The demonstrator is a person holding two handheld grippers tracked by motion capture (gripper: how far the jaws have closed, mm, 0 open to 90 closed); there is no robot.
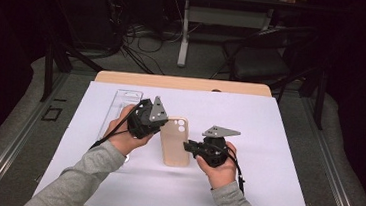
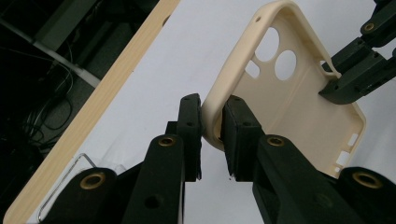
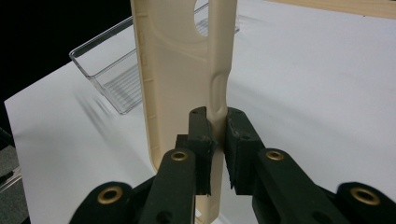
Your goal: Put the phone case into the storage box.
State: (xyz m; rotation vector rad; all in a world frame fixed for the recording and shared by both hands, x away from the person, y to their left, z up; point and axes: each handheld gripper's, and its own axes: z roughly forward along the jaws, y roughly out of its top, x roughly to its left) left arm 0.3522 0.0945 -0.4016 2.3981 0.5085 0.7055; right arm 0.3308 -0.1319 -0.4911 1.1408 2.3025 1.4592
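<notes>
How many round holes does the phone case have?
2 round holes, side by side near the top corner of the beige phone case: one closer to the rim, one just below it. Smaller cut-outs sit nearby, and others may be hidden by the grippers.

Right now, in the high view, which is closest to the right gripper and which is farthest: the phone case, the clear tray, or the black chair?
1. The phone case: closest, the right gripper pinches its edge, at the case's right side.
2. The clear tray: farther, on the white sheet beyond the left gripper.
3. The black chair: farthest, on the floor behind the table.
</notes>
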